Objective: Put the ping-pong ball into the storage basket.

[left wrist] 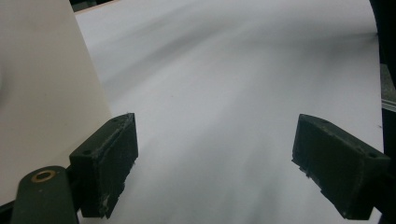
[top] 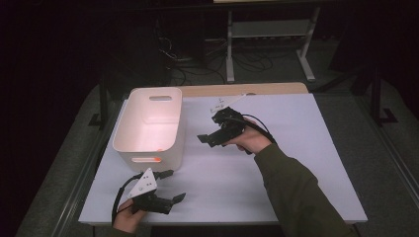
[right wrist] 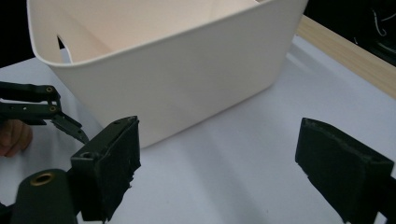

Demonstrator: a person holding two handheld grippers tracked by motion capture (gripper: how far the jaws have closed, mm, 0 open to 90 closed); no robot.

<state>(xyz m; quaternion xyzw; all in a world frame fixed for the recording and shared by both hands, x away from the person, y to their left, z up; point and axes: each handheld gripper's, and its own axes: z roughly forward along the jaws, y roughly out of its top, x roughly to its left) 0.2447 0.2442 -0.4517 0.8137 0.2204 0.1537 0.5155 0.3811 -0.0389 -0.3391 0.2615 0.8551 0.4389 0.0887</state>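
A white plastic bin with handle slots stands on the left half of the white table. A small orange glow shows low at its near end; I cannot tell what it is. My left gripper rests near the table's front edge, just before the bin, open and with nothing in it. In its own view the jaws stand wide over bare table, with the bin wall at the left. My right gripper points at the bin's right side, open and with nothing between the jaws; the bin wall lies just ahead.
A wooden strip runs along the table's far edge. Beyond it stand a metal frame and cables on a dark floor. In the right gripper view the left gripper and a hand show at the far left.
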